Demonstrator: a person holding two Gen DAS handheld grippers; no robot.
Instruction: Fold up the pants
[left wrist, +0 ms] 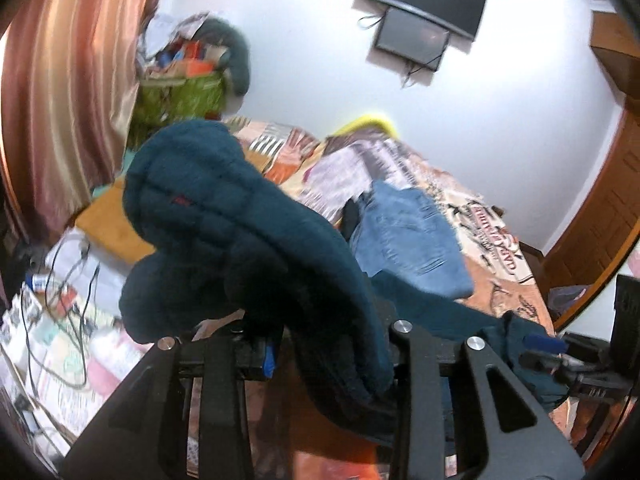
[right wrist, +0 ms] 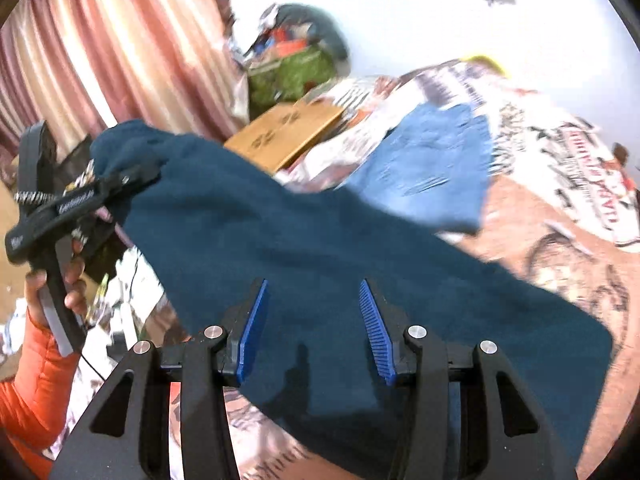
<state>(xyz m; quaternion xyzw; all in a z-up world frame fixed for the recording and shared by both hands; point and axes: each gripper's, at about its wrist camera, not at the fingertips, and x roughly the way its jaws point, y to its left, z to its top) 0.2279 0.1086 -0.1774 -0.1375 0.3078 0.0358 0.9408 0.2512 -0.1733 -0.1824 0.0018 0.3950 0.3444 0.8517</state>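
**Teal pants lifted between two grippers above the bed**

Left wrist view: the dark teal fleece pants (left wrist: pixel 224 216) are bunched and draped over the left gripper (left wrist: pixel 328 356), clear of the patterned bedspread (left wrist: pixel 492 240). The cloth fills the gap between the jaws, which stand fairly narrow and appear clenched on a thick fold, though the pads themselves are hidden under the fabric. Holding one end high like this probably lets the garment hang free so it can be straightened before a fold. At the far right, the right gripper (left wrist: pixel 560 354) meets the other end of the same pants. A pair of blue jeans (left wrist: pixel 408 236) lies beyond on the bed.

Right wrist view: the pants (right wrist: pixel 320 264) stretch as a broad band from the left gripper (right wrist: pixel 132 178), which pinches one end at upper left, down across the right gripper (right wrist: pixel 312 324). The person's hand (right wrist: pixel 60 280), in an orange sleeve (right wrist: pixel 32 392), works the left tool's handle. The right gripper's blue pads (right wrist: pixel 254 328) stand partly apart with cloth lying between and over them; whether they actually press the fabric I cannot tell.
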